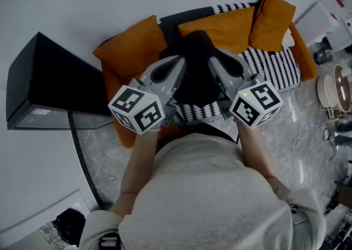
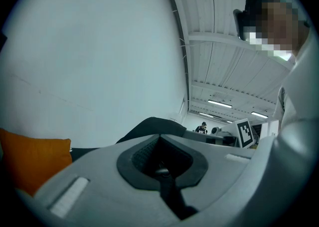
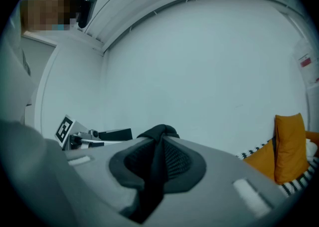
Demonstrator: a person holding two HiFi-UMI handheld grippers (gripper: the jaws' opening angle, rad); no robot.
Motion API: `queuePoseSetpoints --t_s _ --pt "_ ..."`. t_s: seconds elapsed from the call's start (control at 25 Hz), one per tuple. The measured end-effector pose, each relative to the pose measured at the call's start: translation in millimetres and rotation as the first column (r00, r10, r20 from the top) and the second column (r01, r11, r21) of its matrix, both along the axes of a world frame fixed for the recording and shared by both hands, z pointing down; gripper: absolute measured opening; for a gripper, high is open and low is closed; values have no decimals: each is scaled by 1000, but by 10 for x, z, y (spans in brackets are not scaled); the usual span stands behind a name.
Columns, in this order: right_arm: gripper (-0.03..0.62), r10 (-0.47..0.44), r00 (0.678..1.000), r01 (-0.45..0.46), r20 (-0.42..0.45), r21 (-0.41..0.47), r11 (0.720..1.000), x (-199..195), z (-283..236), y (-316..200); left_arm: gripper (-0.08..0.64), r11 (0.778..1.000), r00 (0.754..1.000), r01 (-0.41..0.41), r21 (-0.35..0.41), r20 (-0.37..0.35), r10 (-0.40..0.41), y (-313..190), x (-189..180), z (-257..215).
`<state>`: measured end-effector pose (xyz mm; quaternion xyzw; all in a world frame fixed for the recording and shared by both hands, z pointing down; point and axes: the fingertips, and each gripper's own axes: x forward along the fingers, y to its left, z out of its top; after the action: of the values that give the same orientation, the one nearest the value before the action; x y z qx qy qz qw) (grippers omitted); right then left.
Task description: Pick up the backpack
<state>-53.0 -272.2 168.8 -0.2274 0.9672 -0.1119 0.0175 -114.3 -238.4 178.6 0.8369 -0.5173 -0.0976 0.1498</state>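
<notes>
Closest to the camera, at 6 o'clock in the head view: pale sweater (image 1: 209,188), with both forearms reaching toward 12

Clamps the left gripper (image 1: 177,66) on the black backpack (image 1: 195,81) from its 9 o'clock side. Shows, in the left gripper view, jaws drawn together on a thin dark strap (image 2: 169,191) running out between the pads, with the bag's dark bulk just beyond at 12

Pinches with the right gripper (image 1: 218,66) from the 3 o'clock side. Shows, in the right gripper view, jaws nearly together on a fold of black fabric (image 3: 158,136) bunched up between the pads

Places the backpack at the middle of the head view, between the two marker cubes, over the orange sofa (image 1: 129,45). Cannot tell whether resting on the seat or raised off it

Beyond: orange cushion (image 1: 272,15) at 1 o'clock, black-and-white striped throw (image 1: 275,65) at 3 o'clock of the bag, black cabinet (image 1: 49,78) at 9 o'clock against the pale wall
</notes>
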Motion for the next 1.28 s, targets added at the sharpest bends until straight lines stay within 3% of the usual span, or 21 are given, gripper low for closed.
queuePoseSetpoints --t_s 1.28 --pt "44 -35 999 35 16 -15 999 39 7 172 8 1000 1000 -8 -16 -8 8 90 102 85"
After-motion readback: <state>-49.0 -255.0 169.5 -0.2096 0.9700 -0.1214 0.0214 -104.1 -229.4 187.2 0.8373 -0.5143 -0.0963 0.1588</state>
